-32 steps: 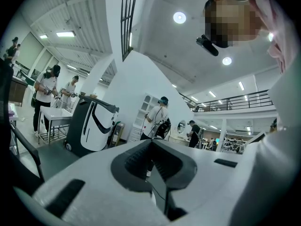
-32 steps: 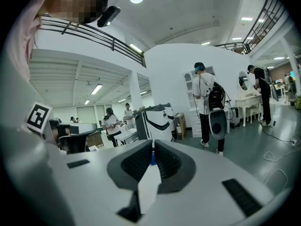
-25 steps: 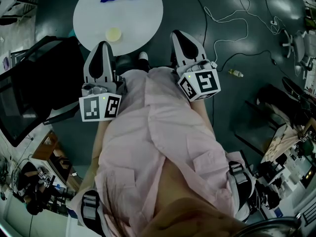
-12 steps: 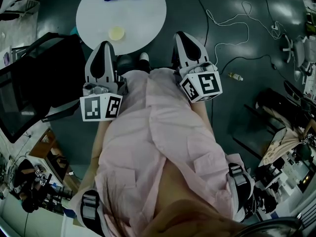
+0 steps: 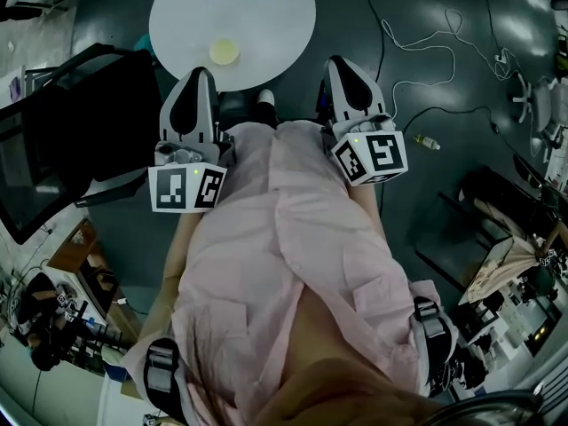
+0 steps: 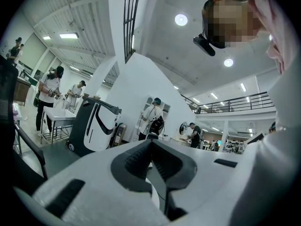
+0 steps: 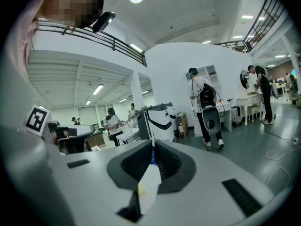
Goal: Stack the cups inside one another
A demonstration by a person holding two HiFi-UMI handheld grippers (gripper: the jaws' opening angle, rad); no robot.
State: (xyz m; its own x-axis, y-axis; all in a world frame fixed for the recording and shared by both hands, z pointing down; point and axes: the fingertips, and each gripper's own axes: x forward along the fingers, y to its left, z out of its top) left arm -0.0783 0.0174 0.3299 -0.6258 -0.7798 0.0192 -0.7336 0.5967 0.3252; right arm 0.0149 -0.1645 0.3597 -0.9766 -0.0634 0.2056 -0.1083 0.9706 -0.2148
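Dark floor surrounds the round white desk (image 5: 266, 25) ahead of me. My left tongs (image 5: 198, 78), pressed together and empty, hang just short of its near edge; a small pale-yellow cup (image 5: 224, 51) stands on it just beyond them, slightly right. My right tongs (image 5: 339, 65), likewise pressed together, lie farther from it.

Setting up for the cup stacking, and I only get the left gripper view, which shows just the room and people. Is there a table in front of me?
Observer: Yes, the head view shows a round white table straight ahead.
Operator: Any cups on it?
Observer: One yellow cup sits near its close edge, nearer the left gripper.
Operator: Right gripper holding anything?
Observer: No, the right gripper is shut and empty.
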